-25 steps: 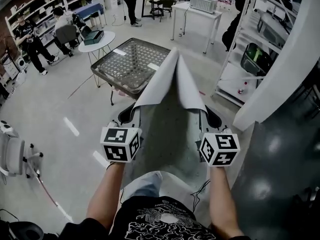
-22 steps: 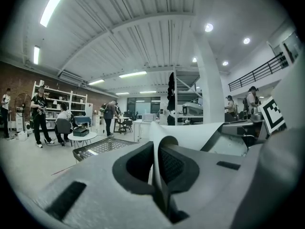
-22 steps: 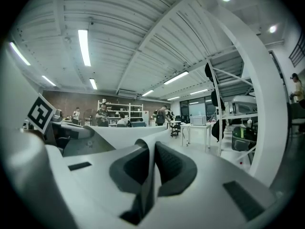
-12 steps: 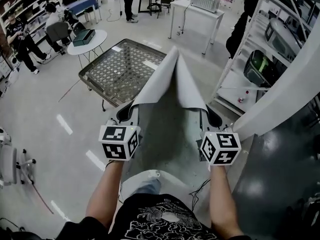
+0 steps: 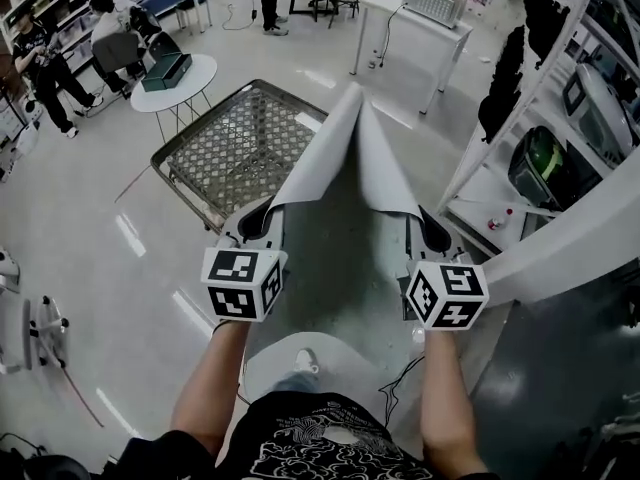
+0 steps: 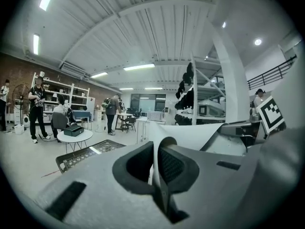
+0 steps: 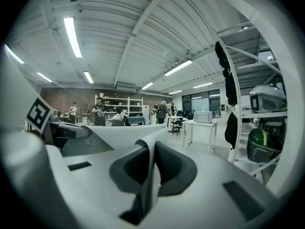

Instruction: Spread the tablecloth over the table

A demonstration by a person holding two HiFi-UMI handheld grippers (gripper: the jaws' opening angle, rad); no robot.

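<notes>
While the person's forearms reach forward in the head view, the left gripper (image 5: pixel 252 226) has its jaws pressed together on the left edge of the grey tablecloth (image 5: pixel 345 193), and a curl of cloth rolls over the jaw tips. From there the tablecloth spans across to the right gripper (image 5: pixel 430 233), whose jaws pinch the right edge in the same way. Between the two it rises into a folded peak pointing at the mesh-topped table (image 5: pixel 210 153) ahead and to the left. The peak overlaps the table's near corner in this view, but whether cloth and table touch cannot be told. Only the head view shows the whole span of the cloth with both grippers at once. The left gripper view gives the close detail: a thin sheet of cloth is clamped between the dark pads (image 6: pixel 143 162) with no gap on either side. The table sits low at the left, and the other gripper's marker cube (image 6: pixel 269 113) shows at the far right. The right gripper view shows its own pads (image 7: pixel 167 163) closed on the cloth edge. The sheet sweeps away to the left, and a white table (image 7: pixel 200 124) and a shelving rack (image 7: pixel 259 128) stand to the right.
</notes>
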